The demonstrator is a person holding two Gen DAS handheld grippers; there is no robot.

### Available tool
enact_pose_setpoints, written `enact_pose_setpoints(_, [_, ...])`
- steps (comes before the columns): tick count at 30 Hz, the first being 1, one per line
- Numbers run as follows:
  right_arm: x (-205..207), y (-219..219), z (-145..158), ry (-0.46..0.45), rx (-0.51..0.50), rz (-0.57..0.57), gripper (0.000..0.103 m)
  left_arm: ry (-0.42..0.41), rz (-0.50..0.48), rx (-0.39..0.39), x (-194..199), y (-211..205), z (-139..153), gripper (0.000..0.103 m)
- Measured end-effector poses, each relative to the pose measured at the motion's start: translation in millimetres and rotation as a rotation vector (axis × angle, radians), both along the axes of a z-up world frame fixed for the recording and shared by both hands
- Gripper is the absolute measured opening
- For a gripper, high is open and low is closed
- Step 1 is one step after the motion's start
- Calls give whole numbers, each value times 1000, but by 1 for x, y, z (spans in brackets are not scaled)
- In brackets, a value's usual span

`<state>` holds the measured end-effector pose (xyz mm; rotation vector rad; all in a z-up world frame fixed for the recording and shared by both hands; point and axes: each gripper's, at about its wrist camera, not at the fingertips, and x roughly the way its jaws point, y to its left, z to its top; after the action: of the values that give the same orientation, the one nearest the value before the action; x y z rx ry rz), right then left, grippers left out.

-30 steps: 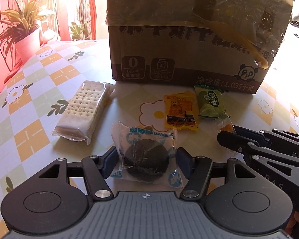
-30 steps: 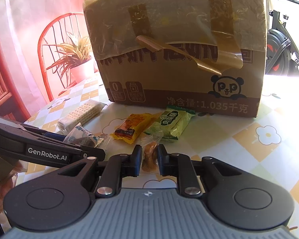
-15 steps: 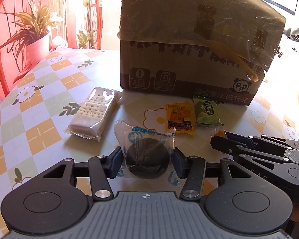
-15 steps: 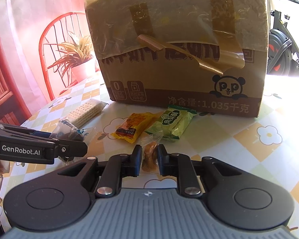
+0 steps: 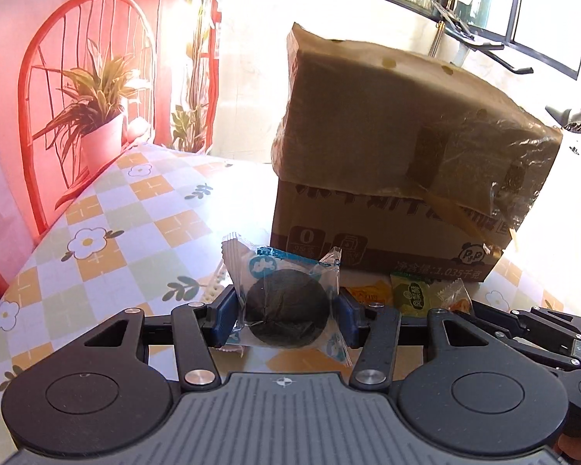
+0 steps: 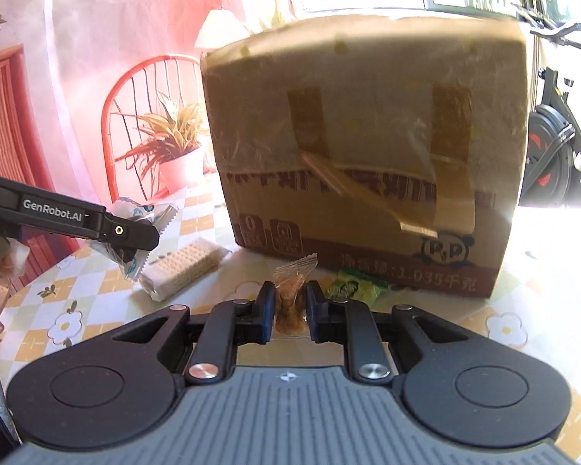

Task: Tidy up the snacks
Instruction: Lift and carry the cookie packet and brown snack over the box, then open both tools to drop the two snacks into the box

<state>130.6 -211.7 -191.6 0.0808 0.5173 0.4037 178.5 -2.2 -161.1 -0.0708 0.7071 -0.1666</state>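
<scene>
Left-wrist view: the left claw (image 5: 286,316) pinches a clear packet holding a dark round biscuit (image 5: 286,314), its blue pads pressed on the packet's two sides. The jaws closed a little further within the past second and now sit firm on the wrapper. The packet's flat face looks toward the camera; its long axis runs upward and away from the claw, one crimped end standing free at the top — the biscuit is raised off the desk (image 5: 108,232).

Right-wrist view: the right claw (image 6: 288,310) is pressed together on a small clear wrapper of brown snack (image 6: 290,294). The wrapper stands nearly upright between the pads, long axis vertical, serrated end uppermost.

On the checked, flower-printed desk lie a long packet of pale crackers (image 6: 182,267), its long axis slanting toward the cardboard box (image 6: 368,155), a green packet (image 6: 354,288) just before the box's lower edge, and — seen from the left wrist only — an orange packet (image 5: 366,292) beside the green one. The taped box stands behind all the snacks. A potted plant (image 5: 97,116) sits at the desk's far corner, before a red chair back (image 5: 35,89).
</scene>
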Motion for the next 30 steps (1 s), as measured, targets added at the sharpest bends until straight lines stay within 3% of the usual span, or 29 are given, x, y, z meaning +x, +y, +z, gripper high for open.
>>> enact_pose_setpoints(9, [28, -13, 95, -208, 40, -12, 18, -205, -29, -22, 29, -3, 93, 55])
enact_pose_setpoints(15, [68, -22, 136, -274, 9, -44, 18, -287, -93, -20, 69, -35, 139, 55])
enact_pose_setpoints(22, [131, -17, 131, -205, -52, -70, 18, -221, -126, 41, 139, -81, 133, 56])
enact_pose_setpoints(30, [157, -17, 122, -120, -54, -85, 18, -144, -124, 79, 180, -91, 121, 58])
